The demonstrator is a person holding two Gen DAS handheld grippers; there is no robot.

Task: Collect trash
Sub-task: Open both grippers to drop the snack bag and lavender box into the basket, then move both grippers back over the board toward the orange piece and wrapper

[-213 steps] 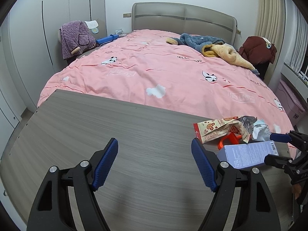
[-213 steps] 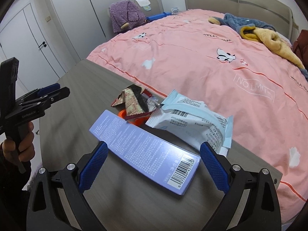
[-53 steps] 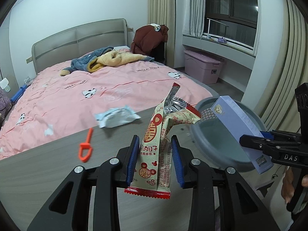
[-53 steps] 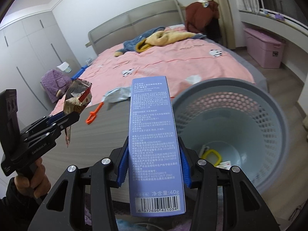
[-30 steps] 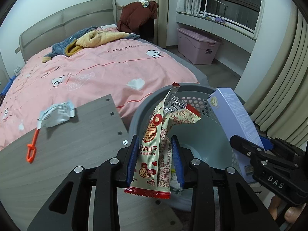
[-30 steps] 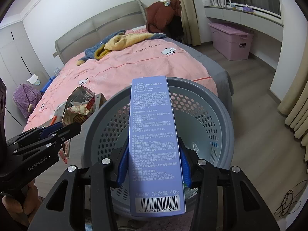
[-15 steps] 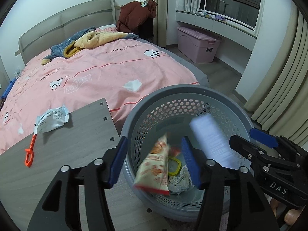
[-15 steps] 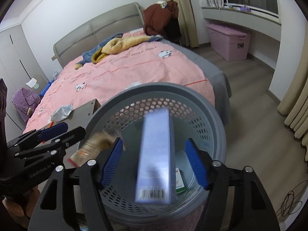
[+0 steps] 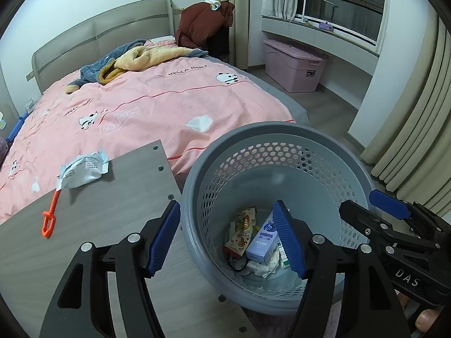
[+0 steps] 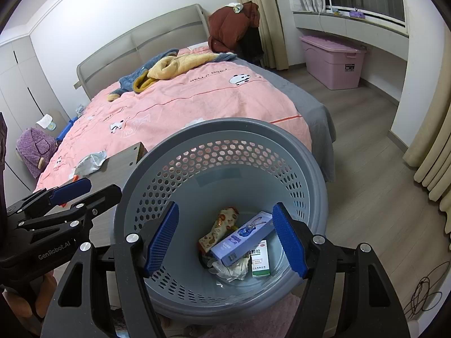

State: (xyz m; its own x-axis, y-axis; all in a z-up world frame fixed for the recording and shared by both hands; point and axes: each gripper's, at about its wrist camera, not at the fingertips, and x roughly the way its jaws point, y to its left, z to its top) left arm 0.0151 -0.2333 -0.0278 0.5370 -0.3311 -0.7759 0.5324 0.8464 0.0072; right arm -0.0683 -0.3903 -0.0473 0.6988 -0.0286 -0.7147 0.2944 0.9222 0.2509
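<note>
A round grey plastic basket with a perforated wall (image 10: 307,174) stands on the floor just beside the end of the grey wood-grain worktop (image 9: 107,197). On its bottom lie the collected pieces: a long lilac-blue cardboard box with a cartoon rabbit printed on it (image 10: 242,238), lying tilted across the heap; a cream and red printed snack wrapper (image 10: 218,229) touching its left side; a small white and green carton (image 10: 260,259) by its lower end; and crumpled white paper (image 10: 229,270) beneath them. In the left wrist view the same box (image 9: 263,238) and wrapper (image 9: 242,232) show, partly hidden by a finger pad.

The left gripper (image 9: 228,238) hangs over the near rim, its fingers spread wide and opening further, nothing between them. The right gripper (image 10: 225,236) is above the basket mouth, fingers wide apart and empty.

Still on the worktop, well apart from the basket, lie a flat white and pale blue printed plastic packet (image 9: 83,169) and, near its corner, a thin orange plastic strip with a loop at one end (image 9: 50,215). From the right wrist only the packet (image 10: 90,163) is plain; the strip is almost wholly behind the left gripper's fingers. A dark thin thing under the wrapper cannot be made out.
</note>
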